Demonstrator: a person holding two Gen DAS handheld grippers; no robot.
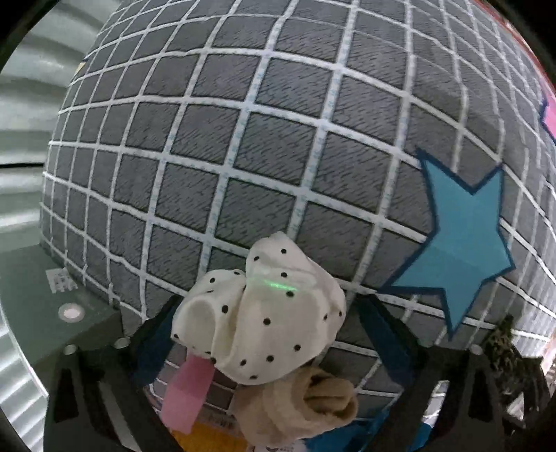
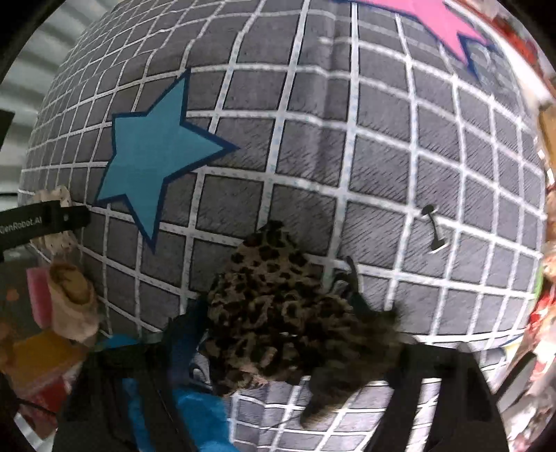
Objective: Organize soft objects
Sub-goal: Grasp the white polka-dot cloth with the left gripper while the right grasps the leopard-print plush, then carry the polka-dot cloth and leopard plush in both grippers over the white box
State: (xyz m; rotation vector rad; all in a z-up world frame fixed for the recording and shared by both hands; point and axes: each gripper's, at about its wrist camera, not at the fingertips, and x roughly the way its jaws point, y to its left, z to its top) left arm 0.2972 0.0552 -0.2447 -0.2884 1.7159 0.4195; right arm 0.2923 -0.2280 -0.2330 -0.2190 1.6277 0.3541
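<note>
A big grey cloth (image 1: 278, 146) with a white grid covers nearly everything in both views. It looks like a soft sheet spread flat, with a fold running down it in the right wrist view. A blue star (image 1: 462, 240) is printed on it, and part of a pink star (image 2: 431, 17) shows at the top of the right wrist view.

The next biggest thing is a bundle of leopard-spot cloth (image 2: 278, 306). It lies between the two arms of the right gripper (image 2: 278, 333), on the grey cloth. The picture is blurry there, so I cannot tell if the fingers press on it or only stand beside it.

In the left wrist view a white sock with black dots (image 1: 260, 313) is bunched up between the arms of the left gripper (image 1: 271, 320). The jaws stand wide apart and there is a gap on both sides, so they do not squeeze it. A thin green line of light falls across the top of the sock.

Just below the dotted sock is a rolled tan sock (image 1: 305, 406). A pink strip (image 1: 189, 393) hangs beside it. Smallest is a little black tag pin (image 2: 432, 227) lying on the grey cloth.
</note>
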